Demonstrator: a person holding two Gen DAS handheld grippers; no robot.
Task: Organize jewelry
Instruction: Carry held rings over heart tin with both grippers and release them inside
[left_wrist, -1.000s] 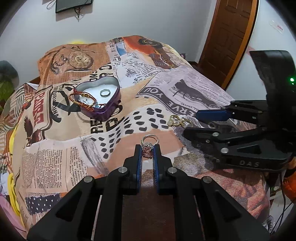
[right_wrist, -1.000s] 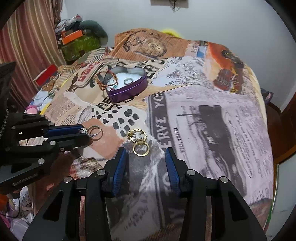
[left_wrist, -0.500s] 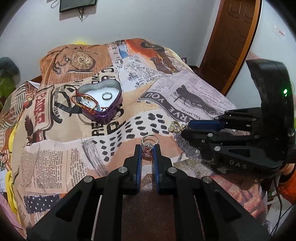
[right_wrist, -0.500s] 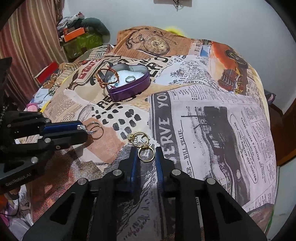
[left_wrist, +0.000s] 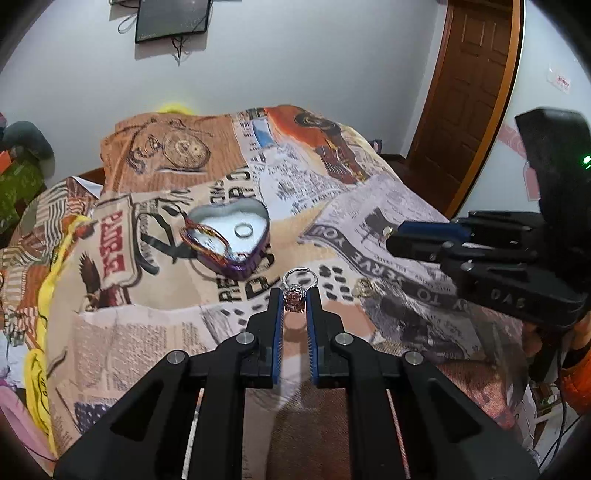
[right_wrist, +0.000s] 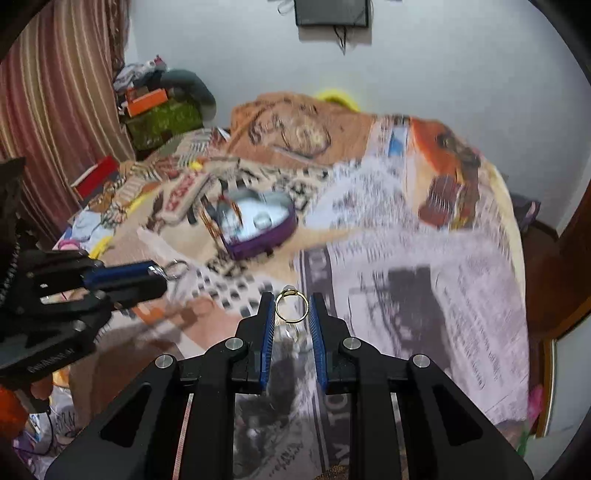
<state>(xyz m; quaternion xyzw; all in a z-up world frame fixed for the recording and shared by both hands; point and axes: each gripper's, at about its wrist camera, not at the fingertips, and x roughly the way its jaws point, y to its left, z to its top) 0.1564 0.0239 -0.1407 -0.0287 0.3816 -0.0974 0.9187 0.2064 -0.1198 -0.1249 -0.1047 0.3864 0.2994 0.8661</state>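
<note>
My left gripper (left_wrist: 294, 301) is shut on a silver ring with a pink stone (left_wrist: 294, 295), held above the bed. My right gripper (right_wrist: 291, 308) is shut on a gold ring (right_wrist: 291, 306), also lifted; it shows at the right of the left wrist view (left_wrist: 391, 238). A purple heart-shaped tin (left_wrist: 236, 254) lies open on the bedspread, with a silver ring (left_wrist: 243, 230) inside and a red-gold bangle (left_wrist: 203, 240) over its left rim. The tin shows blurred in the right wrist view (right_wrist: 258, 236). Another gold ring (left_wrist: 364, 288) lies on the bedspread.
The bed is covered by a newspaper-print spread (left_wrist: 166, 325). A wooden door (left_wrist: 469, 92) stands at the right. A screen (left_wrist: 171, 18) hangs on the back wall. Clutter and boxes (right_wrist: 159, 110) are piled beside striped curtains (right_wrist: 55, 110).
My right gripper has closed on a gold ring and lifted it off the bedspread. My left gripper has risen with the pink-stone ring, moving nearer the tin.
</note>
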